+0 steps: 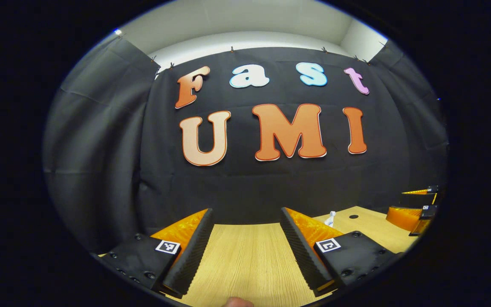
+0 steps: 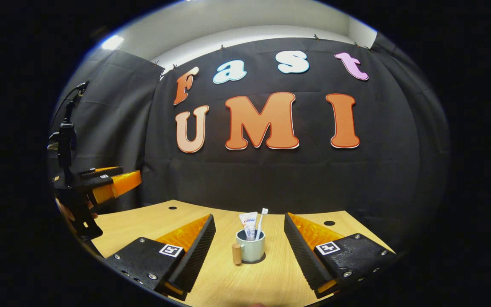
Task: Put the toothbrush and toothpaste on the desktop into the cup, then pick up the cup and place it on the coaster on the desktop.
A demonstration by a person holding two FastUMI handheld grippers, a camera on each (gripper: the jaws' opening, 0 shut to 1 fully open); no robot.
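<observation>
In the right gripper view a pale green cup with a wooden handle stands upright on the wooden desktop. A toothpaste tube and a toothbrush stick up out of it. A thin dark edge, apparently the coaster, shows under the cup's base. My right gripper is open, its fingers either side of the cup and short of it, touching nothing. My left gripper is open over bare desktop. A white tip peeks over its right finger.
The left gripper is held by a hand at the desk's far left. The right gripper shows at the right edge. Small round holes mark the desktop. Black cloth walls close off the back and sides.
</observation>
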